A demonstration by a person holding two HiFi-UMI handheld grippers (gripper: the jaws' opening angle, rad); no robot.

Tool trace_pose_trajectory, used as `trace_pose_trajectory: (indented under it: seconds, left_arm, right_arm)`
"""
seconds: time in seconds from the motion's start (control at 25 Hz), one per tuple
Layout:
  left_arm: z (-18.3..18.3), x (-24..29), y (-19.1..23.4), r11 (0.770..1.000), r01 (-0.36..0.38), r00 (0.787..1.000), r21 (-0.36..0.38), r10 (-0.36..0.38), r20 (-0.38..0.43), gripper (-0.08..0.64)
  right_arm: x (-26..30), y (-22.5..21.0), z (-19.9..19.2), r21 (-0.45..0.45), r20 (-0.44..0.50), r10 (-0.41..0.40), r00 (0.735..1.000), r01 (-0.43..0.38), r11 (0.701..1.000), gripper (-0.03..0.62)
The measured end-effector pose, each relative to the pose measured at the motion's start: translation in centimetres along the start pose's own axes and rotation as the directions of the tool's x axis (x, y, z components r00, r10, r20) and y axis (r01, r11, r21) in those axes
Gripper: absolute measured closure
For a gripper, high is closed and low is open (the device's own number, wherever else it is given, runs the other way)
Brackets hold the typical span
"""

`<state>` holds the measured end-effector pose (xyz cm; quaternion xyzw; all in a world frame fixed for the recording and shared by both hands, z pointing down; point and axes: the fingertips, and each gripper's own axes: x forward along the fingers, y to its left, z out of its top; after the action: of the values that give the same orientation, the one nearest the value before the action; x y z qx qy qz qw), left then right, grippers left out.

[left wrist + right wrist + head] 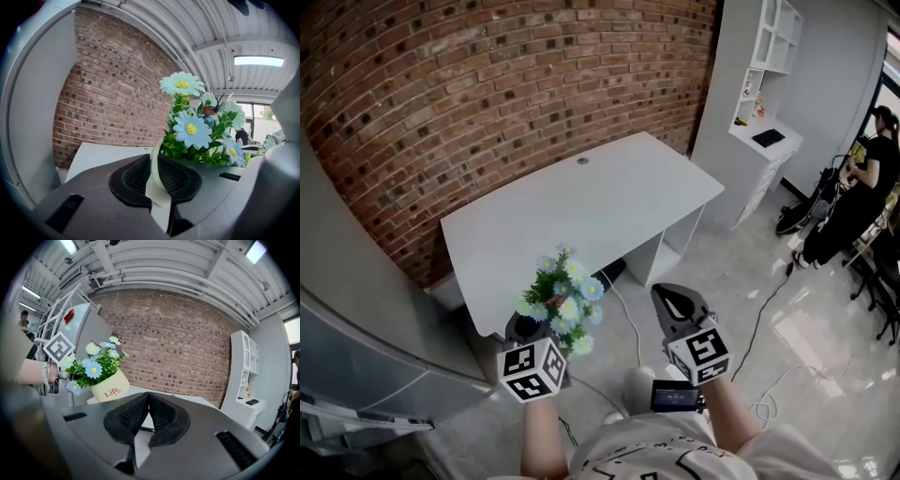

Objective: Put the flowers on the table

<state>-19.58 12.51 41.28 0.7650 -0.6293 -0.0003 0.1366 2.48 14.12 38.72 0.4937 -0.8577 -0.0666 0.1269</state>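
Note:
A small cream pot of pale blue and white daisies (562,300) is held in the air in front of the white table (609,197), short of its near edge. My left gripper (525,330) is shut on the pot's rim (154,180), with the flowers (197,126) rising just past the jaws. In the right gripper view the pot (110,386) with red lettering hangs to the left. My right gripper (677,302) is beside the flowers, shut with nothing between its pads (149,405).
A red brick wall (487,84) backs the table. A grey cabinet (347,366) stands at the left. White shelving (769,56) and a person (853,197) are at the right. Cables (769,309) trail across the glossy floor.

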Motion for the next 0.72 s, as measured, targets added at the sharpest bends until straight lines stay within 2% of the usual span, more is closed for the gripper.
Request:
trace_pose_trajectory:
  seconds: [0.36, 0.72]
  left_arm:
    - [0.5, 3.8, 1.0, 0.999, -0.035, 0.999, 0.011, 0.035, -0.001, 0.505]
    - [1.5, 10.5, -0.6, 0.999, -0.024, 1.000, 0.033, 0.024, -0.009, 0.506]
  right_arm:
    - [3.8, -2.2, -0.9, 0.019, 0.018, 0.019, 1.000, -0.019, 1.000, 0.575]
    - [8.0, -7.9, -1.4, 0.057, 0.033, 0.003, 0.999, -0.004, 0.998, 0.575]
